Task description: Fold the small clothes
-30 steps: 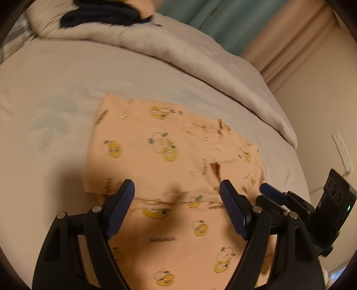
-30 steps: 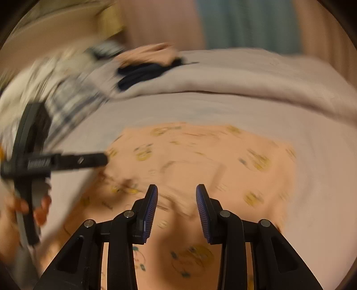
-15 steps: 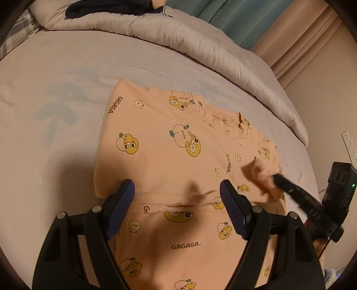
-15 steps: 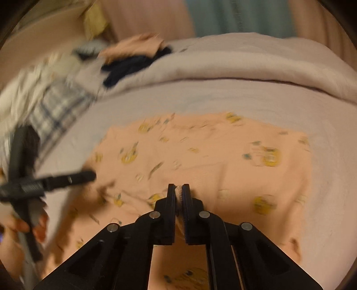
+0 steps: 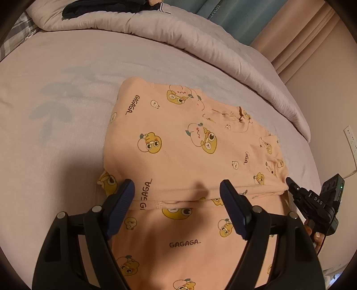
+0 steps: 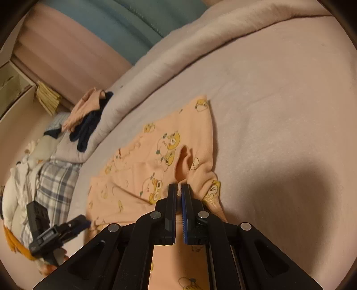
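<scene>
A peach garment [image 5: 185, 142] printed with cartoon animals lies on the bed [image 5: 55, 138], filling the centre and lower half of the left wrist view; its upper part is folded down over the lower part, the folded edge running across just beyond the fingertips. The left gripper [image 5: 177, 191] hangs over that edge, angled steeply down at the cloth, its fingers [image 5: 121, 200] spread wide with nothing between them. At the right edge of that view the right gripper [image 5: 291, 181] reaches in from the lower right, its tip at the right end of the fold, a bit of the person's hand [image 5: 316, 234] below it. In the right wrist view, rolled so the bed slants, the fingers [image 6: 186, 200] are clamped together on a bunched pinch of the garment's edge, the cloth puckering up just ahead of them. A rolled duvet [image 5: 178, 29] and a dark garment [image 5: 89, 9] lie at the top of the left view.
</scene>
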Demonstrator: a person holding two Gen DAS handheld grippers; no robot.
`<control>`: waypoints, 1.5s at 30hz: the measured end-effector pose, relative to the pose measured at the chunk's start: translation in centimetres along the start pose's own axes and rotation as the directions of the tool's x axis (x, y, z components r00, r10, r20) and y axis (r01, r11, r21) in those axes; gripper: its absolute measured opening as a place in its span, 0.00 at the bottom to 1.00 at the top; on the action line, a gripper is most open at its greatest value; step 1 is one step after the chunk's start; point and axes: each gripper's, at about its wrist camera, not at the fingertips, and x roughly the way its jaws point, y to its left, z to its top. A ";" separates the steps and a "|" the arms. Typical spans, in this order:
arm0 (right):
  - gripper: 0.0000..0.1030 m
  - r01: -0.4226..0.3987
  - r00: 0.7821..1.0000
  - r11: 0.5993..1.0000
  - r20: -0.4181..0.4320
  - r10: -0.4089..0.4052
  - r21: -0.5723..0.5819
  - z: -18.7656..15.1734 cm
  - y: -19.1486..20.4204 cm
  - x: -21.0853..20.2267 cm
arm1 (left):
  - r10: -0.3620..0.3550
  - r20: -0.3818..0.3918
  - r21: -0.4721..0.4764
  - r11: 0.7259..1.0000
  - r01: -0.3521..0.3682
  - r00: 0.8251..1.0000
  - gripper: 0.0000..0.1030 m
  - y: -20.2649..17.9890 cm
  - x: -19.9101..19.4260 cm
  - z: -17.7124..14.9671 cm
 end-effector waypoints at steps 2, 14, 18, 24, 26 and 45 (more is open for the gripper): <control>0.05 0.013 1.000 1.000 0.029 -0.012 -0.015 0.2 0.8 -0.4 | 0.002 -0.003 0.006 1.000 -0.002 1.000 0.76 -0.1 0.1 -0.1; 0.06 0.103 0.995 0.969 0.013 -0.102 -0.225 3.1 3.8 -0.5 | 0.020 0.024 0.040 0.999 -0.021 0.999 0.77 -0.5 -1.1 -0.2; 0.06 0.030 0.985 0.948 -0.151 -0.082 -0.317 2.5 5.5 4.3 | 0.035 -0.015 0.064 0.997 -0.034 0.999 0.77 -1.0 0.1 -0.4; 0.06 0.330 0.934 0.865 -0.006 -0.358 -0.378 3.7 4.0 6.2 | 0.059 -0.039 0.086 0.995 -0.056 0.997 0.76 -0.5 0.5 -1.1; 0.06 0.313 0.940 0.888 -0.022 -0.340 -0.337 4.5 3.0 5.8 | 0.060 -0.040 0.086 0.995 -0.056 0.997 0.76 -0.5 0.3 -1.3; 0.35 0.169 0.969 0.961 -0.143 -0.203 -0.219 -3.5 0.0 -7.1 | -0.010 -0.026 -0.130 0.991 0.006 1.000 0.76 4.9 -8.5 -11.1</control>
